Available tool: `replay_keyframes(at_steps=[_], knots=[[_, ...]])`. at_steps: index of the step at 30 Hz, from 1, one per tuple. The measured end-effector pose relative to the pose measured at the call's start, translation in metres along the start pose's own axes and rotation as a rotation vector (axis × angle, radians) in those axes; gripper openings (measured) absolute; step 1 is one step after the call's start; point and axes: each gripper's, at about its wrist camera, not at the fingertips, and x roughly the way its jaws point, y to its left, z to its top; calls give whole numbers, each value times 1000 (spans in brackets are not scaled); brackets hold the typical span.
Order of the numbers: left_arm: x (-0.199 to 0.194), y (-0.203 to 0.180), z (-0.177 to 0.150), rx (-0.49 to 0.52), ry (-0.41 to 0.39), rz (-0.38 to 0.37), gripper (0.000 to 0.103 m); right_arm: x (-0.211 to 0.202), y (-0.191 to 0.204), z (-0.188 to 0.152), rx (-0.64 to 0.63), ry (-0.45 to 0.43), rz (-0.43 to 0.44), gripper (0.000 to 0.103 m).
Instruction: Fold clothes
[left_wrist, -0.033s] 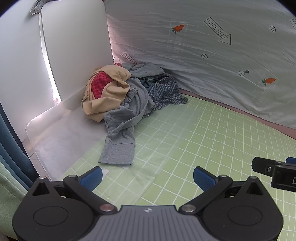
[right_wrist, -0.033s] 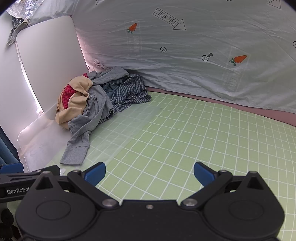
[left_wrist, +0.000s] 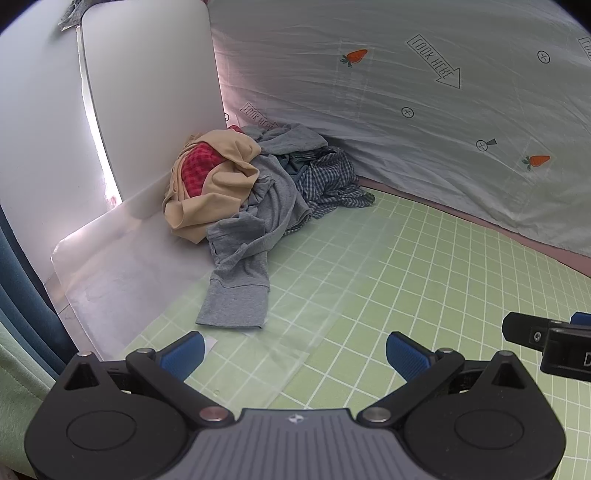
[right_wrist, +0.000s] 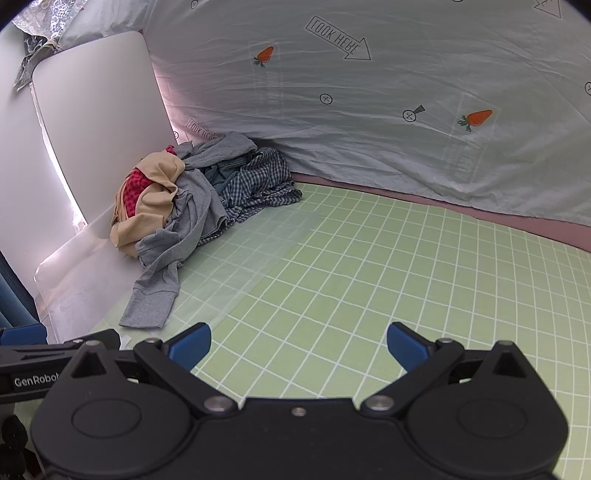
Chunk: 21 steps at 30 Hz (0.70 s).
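Observation:
A pile of clothes (left_wrist: 258, 192) lies in the far left corner of the green grid mat (left_wrist: 406, 277). It holds a beige garment (left_wrist: 218, 195), a red checked piece (left_wrist: 197, 171), a blue checked shirt (left_wrist: 328, 181) and a grey long-sleeved top whose sleeve (left_wrist: 236, 295) trails toward me. The pile also shows in the right wrist view (right_wrist: 184, 199), with the grey sleeve (right_wrist: 151, 299). My left gripper (left_wrist: 293, 352) is open and empty, just short of the sleeve cuff. My right gripper (right_wrist: 297, 343) is open and empty over the mat.
A white board (left_wrist: 147, 92) stands behind the pile, with a clear plastic sheet (left_wrist: 122, 280) under it. A pale printed cloth (left_wrist: 406, 110) forms the back wall. The right gripper's side (left_wrist: 546, 339) shows in the left wrist view. A blue curtain (left_wrist: 22, 295) hangs at left.

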Motion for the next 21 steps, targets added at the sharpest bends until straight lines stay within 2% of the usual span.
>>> replay_keyframes(at_steps=[21], knots=[[2,-5,0,6,8,-27,103,0,1,-2,3,4,-3,103]])
